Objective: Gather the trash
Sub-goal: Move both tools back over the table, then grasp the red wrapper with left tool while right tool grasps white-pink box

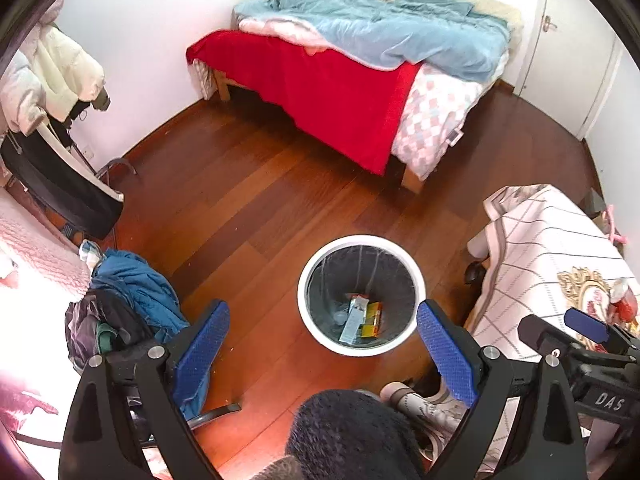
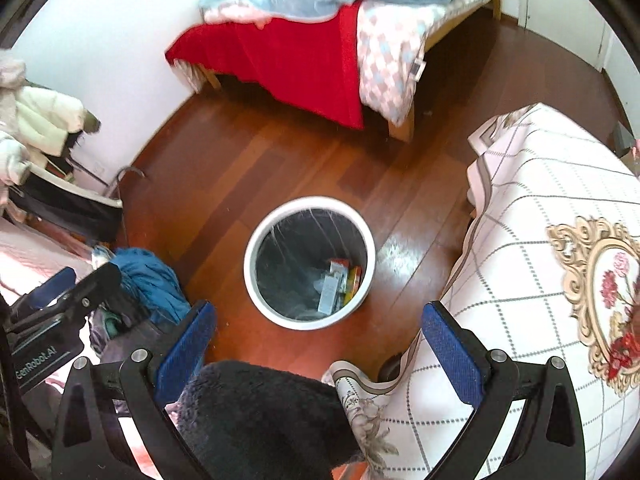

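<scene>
Two tools, both with blue-padded jaws spread wide and nothing between them.

1. Left tool [image 1: 323, 346]: held above the wooden floor [image 1: 240, 200]; seen in the right wrist view as a dark body at the left edge [image 2: 60, 300].
2. Right tool [image 2: 319, 344]: held above the same floor; seen in the left wrist view at the right edge [image 1: 576, 332].
3. Trash bin [image 1: 361, 295], [image 2: 309, 263]: round, white rim, dark liner, standing upright on the floor between the clothes heap and the counter, ahead of both tools.
4. Trash [image 1: 360, 318], [image 2: 338, 286]: a pale grey-green flat packet and a yellow-orange box, lying at the bottom of the bin, touching one another.
5. Counter [image 1: 552, 248], [image 2: 532, 216]: covered by a white checked cloth with a floral medallion, just right of the bin. Left wrist view alone shows a red-and-white item [image 1: 622, 298] on the cloth, too blurred to name.
6. Bed [image 1: 360, 60], [image 2: 320, 32]: red blanket, light blue duvet, pink checked sheet. Left wrist view alone shows its pillow end and a white door [image 1: 572, 40] beyond.
7. Clothes heap [image 1: 132, 292], [image 2: 148, 280]: blue and dark garments, left of the bin.
8. Dark fuzzy fabric [image 1: 344, 436], [image 2: 260, 412]: bottom centre of both views.
9. White jacket [image 1: 60, 68], [image 2: 44, 120]: hanging at the left wall.
</scene>
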A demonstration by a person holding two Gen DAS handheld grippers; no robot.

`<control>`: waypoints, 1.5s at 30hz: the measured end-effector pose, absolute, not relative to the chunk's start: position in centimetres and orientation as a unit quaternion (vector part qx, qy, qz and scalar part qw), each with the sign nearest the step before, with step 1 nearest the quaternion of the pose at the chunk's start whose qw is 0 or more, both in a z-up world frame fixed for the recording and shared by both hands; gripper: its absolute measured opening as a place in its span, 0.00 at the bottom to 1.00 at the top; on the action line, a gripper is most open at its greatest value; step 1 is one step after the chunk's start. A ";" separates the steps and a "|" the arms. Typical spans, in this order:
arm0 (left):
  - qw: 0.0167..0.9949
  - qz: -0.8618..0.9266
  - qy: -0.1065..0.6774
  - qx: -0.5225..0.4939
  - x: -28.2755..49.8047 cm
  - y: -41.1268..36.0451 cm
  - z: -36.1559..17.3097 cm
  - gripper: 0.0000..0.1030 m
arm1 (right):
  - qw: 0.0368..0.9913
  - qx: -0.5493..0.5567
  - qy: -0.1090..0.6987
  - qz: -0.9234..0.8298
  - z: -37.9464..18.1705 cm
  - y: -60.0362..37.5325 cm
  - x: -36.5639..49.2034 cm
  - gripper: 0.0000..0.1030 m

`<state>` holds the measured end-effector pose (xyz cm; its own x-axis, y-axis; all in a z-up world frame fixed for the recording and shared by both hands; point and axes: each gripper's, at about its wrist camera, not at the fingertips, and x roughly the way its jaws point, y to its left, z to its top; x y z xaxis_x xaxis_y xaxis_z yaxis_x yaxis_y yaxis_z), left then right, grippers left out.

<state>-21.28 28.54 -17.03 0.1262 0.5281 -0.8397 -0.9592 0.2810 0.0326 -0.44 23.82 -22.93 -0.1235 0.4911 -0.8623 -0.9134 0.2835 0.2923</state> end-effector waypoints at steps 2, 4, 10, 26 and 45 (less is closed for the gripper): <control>0.705 0.531 0.386 -0.268 -20.8 27.6 -16.1 0.93 | 0.629 -0.189 0.499 0.565 -21.8 22.4 0.2 1.00; 0.713 0.528 0.380 -0.262 -20.0 26.5 -15.2 0.93 | 0.633 -0.168 0.498 0.569 -20.8 20.8 1.0 1.00; 0.732 0.507 0.387 -0.238 -15.3 23.5 -14.8 0.93 | 0.636 -0.092 0.517 0.566 -19.5 14.6 4.6 1.00; 0.765 0.313 0.515 -0.225 13.2 13.5 -26.5 0.93 | 0.748 0.021 0.609 0.265 -26.8 -7.1 28.8 1.00; 0.774 0.229 0.555 -0.202 23.8 8.6 -32.1 0.21 | 0.744 -0.082 0.642 0.163 -35.5 -9.2 41.1 1.00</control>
<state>23.78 8.64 -32.07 0.2791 0.1306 -0.9513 -0.5783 0.8138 -0.0579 41.13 -9.18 -35.46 0.1215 0.1374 -0.9830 -0.3487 0.9332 0.0873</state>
